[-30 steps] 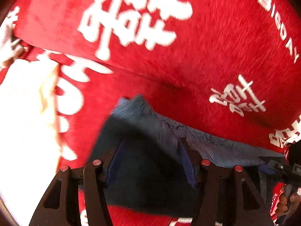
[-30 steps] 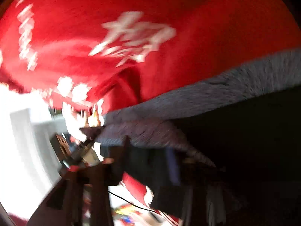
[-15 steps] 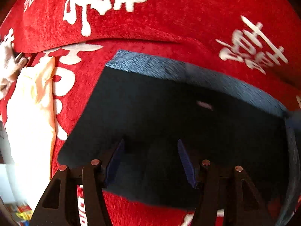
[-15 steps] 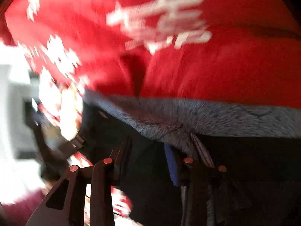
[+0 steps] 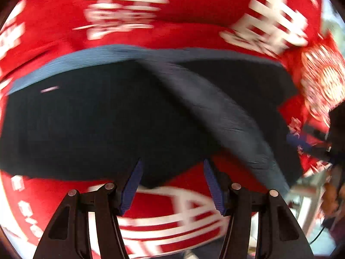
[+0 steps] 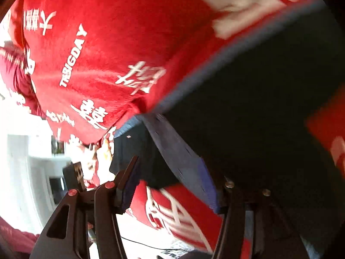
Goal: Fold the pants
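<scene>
Pants [image 5: 103,120] fill the middle of the left wrist view: dark navy, nearly black in shadow, with a lighter blue band along the far edge. They lie spread on a red cover [image 5: 189,34] printed with large white characters (whether that cover dresses a bench or a couch I cannot tell). A paler, greyish fold [image 5: 226,116] runs diagonally from the upper middle down to the lower right, lying over the dark cloth. The whole picture is smeared by motion. The left gripper [image 5: 172,172] hangs over the near edge of the pants, its blue-padded fingers [image 5: 131,185] standing part open with the cloth's edge just reaching between the tips; the pads do not press on it.

In the right wrist view the pants [image 6: 258,112] take up the right half, again dark with a blue-edged hem slanting from upper right to centre. The same greyish fold [image 6: 179,155] drops from the centre toward the right finger. The red cover [image 6: 107,54] shows at upper left and below the fingers. The right gripper [image 6: 170,172] has just been opening its jaws; the fingers [image 6: 129,183] stand apart, with cloth draped between them and lying against the right pad, not pinched.
</scene>
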